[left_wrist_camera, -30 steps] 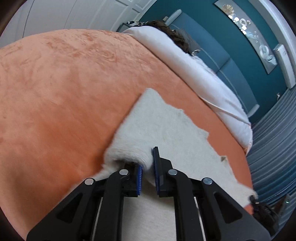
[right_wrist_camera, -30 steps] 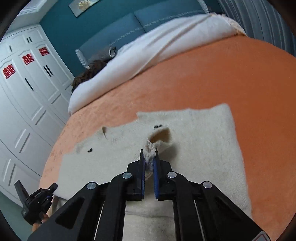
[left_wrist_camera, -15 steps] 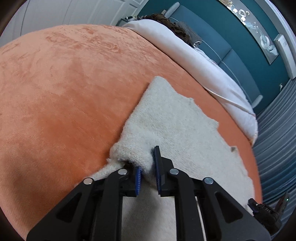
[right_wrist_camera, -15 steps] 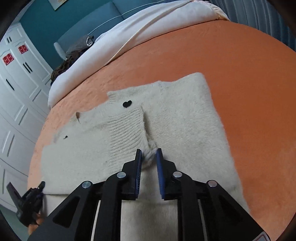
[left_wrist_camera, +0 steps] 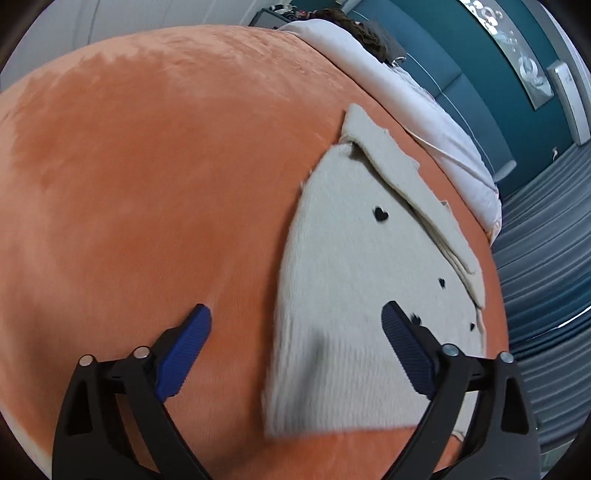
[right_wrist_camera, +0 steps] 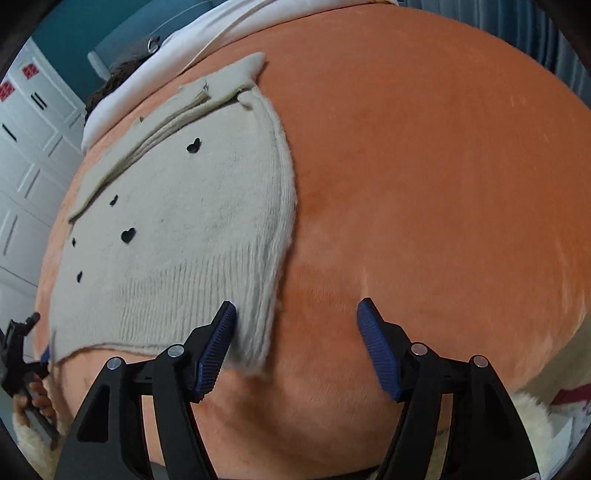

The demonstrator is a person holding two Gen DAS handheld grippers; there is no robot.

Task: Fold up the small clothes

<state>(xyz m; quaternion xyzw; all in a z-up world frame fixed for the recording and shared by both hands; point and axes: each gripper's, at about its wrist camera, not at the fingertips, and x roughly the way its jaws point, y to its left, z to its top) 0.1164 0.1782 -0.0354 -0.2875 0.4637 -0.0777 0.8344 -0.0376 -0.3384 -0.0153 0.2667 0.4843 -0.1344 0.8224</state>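
Nearest in the left wrist view, the left gripper (left_wrist_camera: 295, 321) is hanging with its jaws spread wide and nothing between them; one blue pad is sitting over the blanket (left_wrist_camera: 147, 184), the other over the sweater (left_wrist_camera: 351, 295). The right gripper (right_wrist_camera: 295, 317) is likewise gaping wide and empty, its left pad touching or just over the sweater's (right_wrist_camera: 177, 236) ribbed near corner, its right pad over bare blanket (right_wrist_camera: 424, 184).

One cream knitted sweater is lying folded flat on the orange blanket, a folded layer showing along its far edge. Small black hearts are dotting it: five are showing in the right wrist view, about four in the left, the nearest ones blurred.

At the lower left of the right wrist view, the left gripper (right_wrist_camera: 18, 354) is showing with the hand (right_wrist_camera: 37, 402) holding it.

Farther off, a white duvet (left_wrist_camera: 406, 92) is lying across the bed, with a dark bundle (left_wrist_camera: 365, 31) at its end. Beyond are a teal headboard (left_wrist_camera: 472, 85), a framed picture (left_wrist_camera: 517, 55) and white wardrobe doors (right_wrist_camera: 22, 147) bearing two red emblems (right_wrist_camera: 29, 70); they are too small to read. No other writing is showing.
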